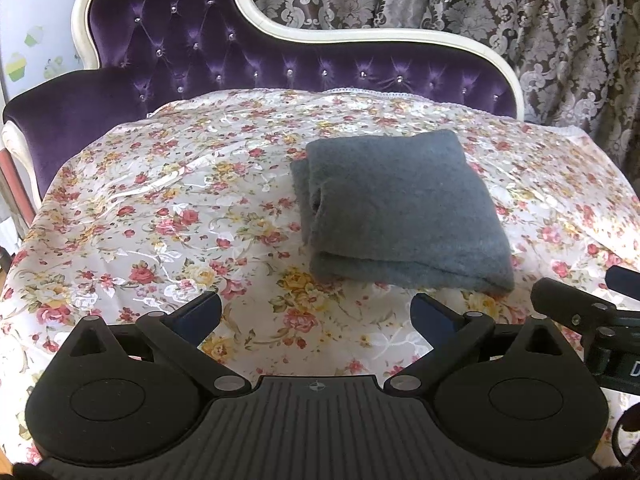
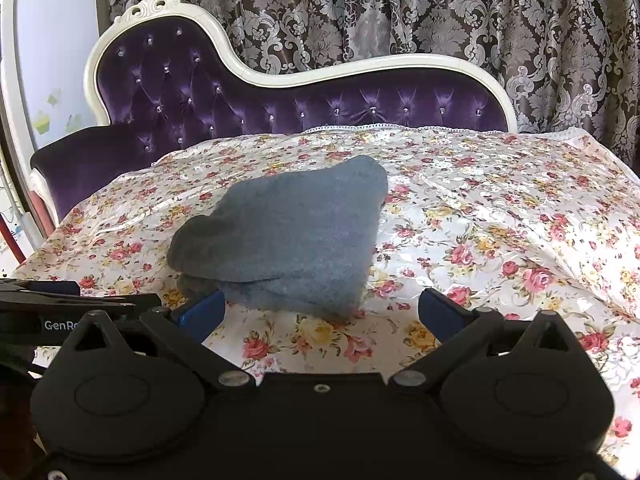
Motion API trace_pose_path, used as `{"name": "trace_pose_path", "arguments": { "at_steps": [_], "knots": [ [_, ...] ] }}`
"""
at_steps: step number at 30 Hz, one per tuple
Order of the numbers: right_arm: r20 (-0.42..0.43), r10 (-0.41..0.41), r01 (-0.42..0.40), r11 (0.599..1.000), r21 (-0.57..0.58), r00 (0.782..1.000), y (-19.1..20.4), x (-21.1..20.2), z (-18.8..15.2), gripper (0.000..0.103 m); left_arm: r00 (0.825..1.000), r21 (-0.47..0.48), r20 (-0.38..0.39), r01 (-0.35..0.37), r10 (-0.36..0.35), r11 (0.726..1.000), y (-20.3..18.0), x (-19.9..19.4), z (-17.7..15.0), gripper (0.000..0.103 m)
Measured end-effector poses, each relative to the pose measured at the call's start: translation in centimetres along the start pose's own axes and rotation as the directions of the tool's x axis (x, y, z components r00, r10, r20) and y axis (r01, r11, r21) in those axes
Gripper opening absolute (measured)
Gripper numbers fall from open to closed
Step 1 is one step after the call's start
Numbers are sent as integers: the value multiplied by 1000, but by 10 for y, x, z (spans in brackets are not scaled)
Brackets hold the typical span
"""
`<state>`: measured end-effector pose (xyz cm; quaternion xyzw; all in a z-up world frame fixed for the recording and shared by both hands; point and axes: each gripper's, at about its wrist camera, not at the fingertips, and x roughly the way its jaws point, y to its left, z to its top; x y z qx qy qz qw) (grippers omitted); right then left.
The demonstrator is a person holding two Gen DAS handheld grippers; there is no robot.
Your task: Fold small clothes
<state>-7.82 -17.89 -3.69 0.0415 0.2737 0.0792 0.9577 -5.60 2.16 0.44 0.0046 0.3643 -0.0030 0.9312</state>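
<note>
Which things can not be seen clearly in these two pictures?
- Grey cloth: what garment it is; the folded layers hide its inside in both views.
- Its underside: pressed against the flowered cover.
- Sofa seat: the cover hides it.
- The person: out of frame; only the open left gripper and open right gripper show.

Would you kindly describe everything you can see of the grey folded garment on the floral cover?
The grey folded garment is a thick, fuzzy, fleece-like piece, folded into a compact, roughly rectangular bundle of several layers, whose rounded folds show along its near and left edges. It lies flat on the floral cover spread over a purple tufted sofa. Nothing else touches it: both tools are open and empty, just short of its near edge.
</note>
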Motion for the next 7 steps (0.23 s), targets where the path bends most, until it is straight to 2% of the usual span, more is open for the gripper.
{"name": "trace_pose_path", "arguments": {
  "at_steps": [7],
  "knots": [
    [-16,3,-3,1000,6,1000,-1,5,-1,103,1000,8,-15,0,1,1000,-1,6,0,102]
  ]
}}
